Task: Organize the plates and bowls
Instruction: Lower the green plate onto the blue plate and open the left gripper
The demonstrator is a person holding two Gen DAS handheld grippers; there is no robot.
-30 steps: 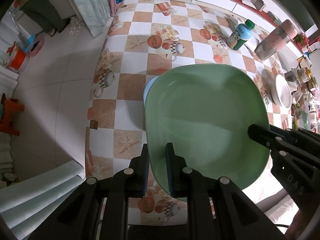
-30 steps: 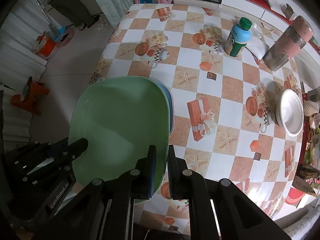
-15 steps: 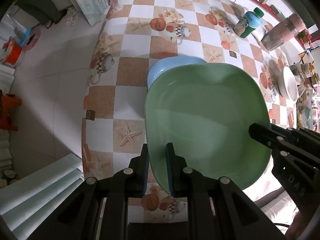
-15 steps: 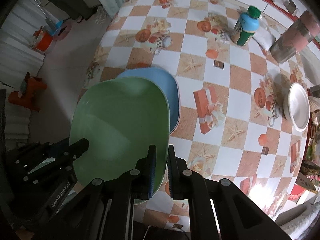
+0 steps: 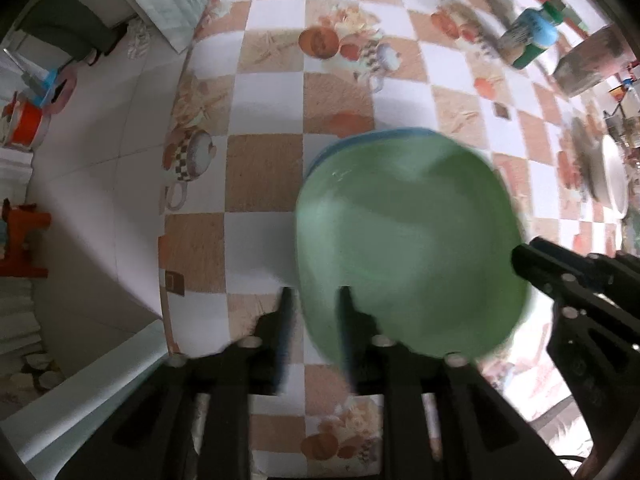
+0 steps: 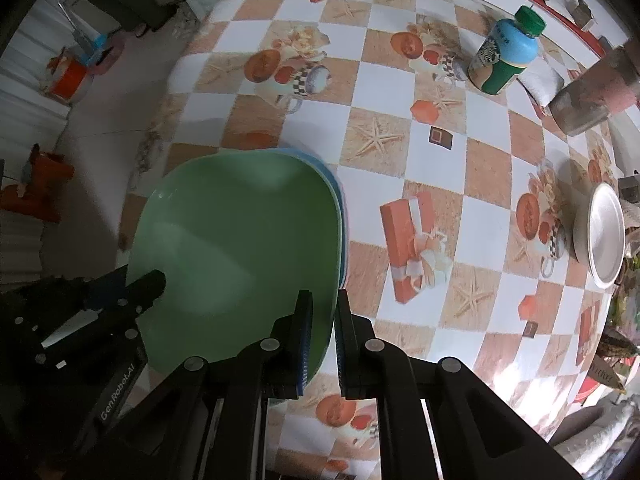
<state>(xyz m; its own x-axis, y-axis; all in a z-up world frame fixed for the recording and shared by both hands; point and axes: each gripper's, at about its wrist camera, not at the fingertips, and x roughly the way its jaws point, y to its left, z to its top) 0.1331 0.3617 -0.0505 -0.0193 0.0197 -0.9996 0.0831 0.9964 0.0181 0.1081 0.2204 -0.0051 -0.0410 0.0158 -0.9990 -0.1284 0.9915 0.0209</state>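
Green plate (image 5: 408,240): has come down onto the blue plate (image 5: 360,138), covering all but a thin rim (earlier the blue one showed well past it).
Left gripper (image 5: 314,300): jaws opening, no longer pinching the green plate's edge, which sits between them.

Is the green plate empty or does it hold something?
Empty. The green plate shows only a bare, smooth inside in both views; it sits over a blue plate.
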